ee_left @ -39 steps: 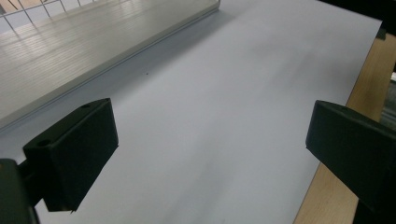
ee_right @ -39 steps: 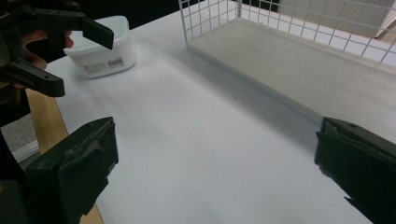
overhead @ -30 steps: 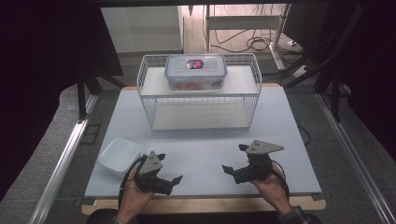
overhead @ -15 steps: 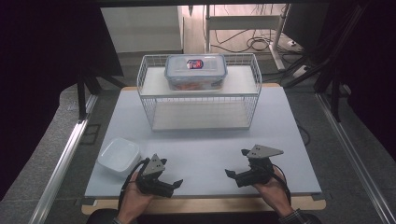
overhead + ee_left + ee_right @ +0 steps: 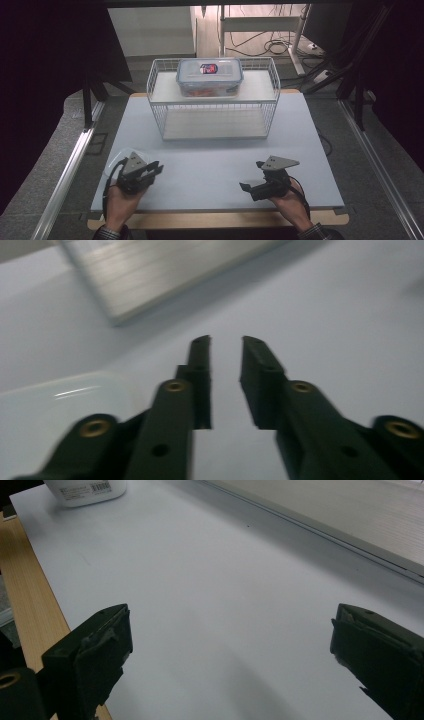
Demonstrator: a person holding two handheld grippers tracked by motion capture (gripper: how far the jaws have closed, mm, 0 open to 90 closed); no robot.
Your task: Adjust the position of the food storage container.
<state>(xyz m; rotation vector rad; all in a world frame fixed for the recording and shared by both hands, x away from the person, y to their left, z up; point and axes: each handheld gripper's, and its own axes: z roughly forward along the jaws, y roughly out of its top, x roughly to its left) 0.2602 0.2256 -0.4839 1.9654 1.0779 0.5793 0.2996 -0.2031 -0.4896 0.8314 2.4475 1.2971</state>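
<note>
My left gripper (image 5: 156, 168) hovers at the table's front left, partly over a white bowl (image 5: 117, 156). Its jaws have just been closing. In the left gripper view the left gripper (image 5: 225, 342) shows only a narrow gap with nothing in it, and the bowl (image 5: 60, 400) lies to its lower left. My right gripper (image 5: 251, 175) rests at the front right, pointing left. In its own view the right gripper (image 5: 232, 617) stands wide open over bare table, with the bowl (image 5: 85, 490) far off.
A white wire rack (image 5: 155, 107) stands at the back middle of the pale table (image 5: 210, 165). A clear lidded container (image 5: 210, 76) sits on top of it. The rack's base board (image 5: 165, 275) lies ahead of the left jaws. A wooden strip (image 5: 220, 219) edges the front.
My left gripper has moved left and slightly away from the person, ending over the bowl, and its jaws have drawn close together. The right gripper has stayed put.
</note>
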